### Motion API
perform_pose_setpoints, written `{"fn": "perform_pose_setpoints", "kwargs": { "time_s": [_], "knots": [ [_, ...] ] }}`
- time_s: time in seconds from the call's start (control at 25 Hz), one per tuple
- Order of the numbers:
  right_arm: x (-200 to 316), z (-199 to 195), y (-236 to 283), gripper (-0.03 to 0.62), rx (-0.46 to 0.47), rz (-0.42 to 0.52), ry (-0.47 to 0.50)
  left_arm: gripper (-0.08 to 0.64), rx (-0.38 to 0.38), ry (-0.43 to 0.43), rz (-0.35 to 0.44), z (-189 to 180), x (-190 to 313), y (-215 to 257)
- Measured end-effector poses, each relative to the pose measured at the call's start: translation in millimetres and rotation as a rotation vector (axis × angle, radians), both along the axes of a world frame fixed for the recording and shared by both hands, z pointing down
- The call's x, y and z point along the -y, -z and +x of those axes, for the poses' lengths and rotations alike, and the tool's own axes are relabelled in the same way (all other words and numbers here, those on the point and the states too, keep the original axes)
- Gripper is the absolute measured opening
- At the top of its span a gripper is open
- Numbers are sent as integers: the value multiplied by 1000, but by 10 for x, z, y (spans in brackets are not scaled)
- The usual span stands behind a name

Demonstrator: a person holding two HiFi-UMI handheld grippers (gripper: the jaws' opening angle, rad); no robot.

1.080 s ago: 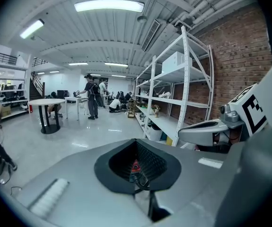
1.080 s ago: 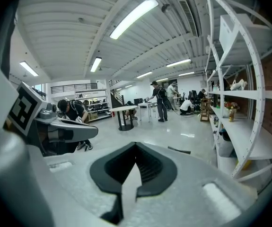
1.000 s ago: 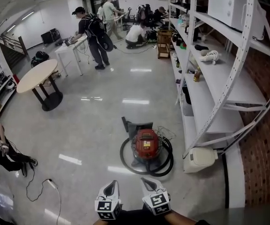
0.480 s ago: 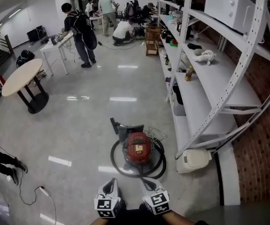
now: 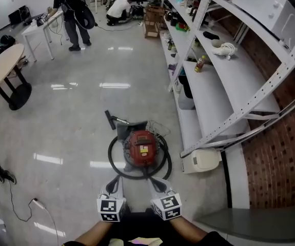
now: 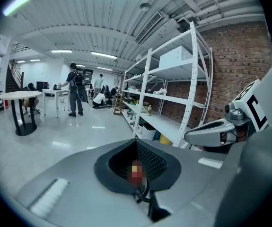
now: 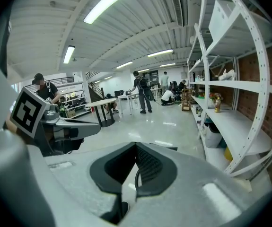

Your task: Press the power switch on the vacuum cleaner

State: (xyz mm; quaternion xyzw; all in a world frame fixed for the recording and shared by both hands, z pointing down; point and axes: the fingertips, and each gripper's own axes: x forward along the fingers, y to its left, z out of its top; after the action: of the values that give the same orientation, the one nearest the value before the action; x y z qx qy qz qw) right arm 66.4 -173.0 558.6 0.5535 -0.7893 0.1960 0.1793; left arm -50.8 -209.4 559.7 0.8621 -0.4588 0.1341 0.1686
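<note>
At the bottom centre, our left gripper (image 5: 115,181) and right gripper (image 5: 154,183), both pressed together and empty, hang short of the vacuum cleaner (image 5: 141,144): we judge this the approach, and next we must reach down to its power switch.

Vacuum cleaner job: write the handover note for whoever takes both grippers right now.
Left gripper: jaws together, nothing held, low in front of the person.
Right gripper: the same, close beside it.
Vacuum cleaner: red, on the floor just ahead of both grippers, with a black hose looped round it, next to the white shelves.
Done: nothing on the machine; neither gripper touches it.
Left: find the power switch, which is too small to pick out from here, bring one gripper down and press it.
</note>
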Motion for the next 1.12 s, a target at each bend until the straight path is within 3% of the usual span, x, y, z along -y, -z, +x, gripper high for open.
{"fn": "perform_pose_setpoints", "kwargs": {
  "time_s": [0.52, 0.76, 1.12],
  "knots": [
    [461, -21, -134, -8, -68, -118, -123, 15, -8, -108, -79, -95, 583, -174],
    [657, 80, -369, -8, -59, -161, -112, 15, 29, -91, -104, -35, 775, -333],
    [1146, 476, -1293, -8, -75, -278, -74, 15, 65, -27, -207, 448, 1072, -981]
  ]
}}
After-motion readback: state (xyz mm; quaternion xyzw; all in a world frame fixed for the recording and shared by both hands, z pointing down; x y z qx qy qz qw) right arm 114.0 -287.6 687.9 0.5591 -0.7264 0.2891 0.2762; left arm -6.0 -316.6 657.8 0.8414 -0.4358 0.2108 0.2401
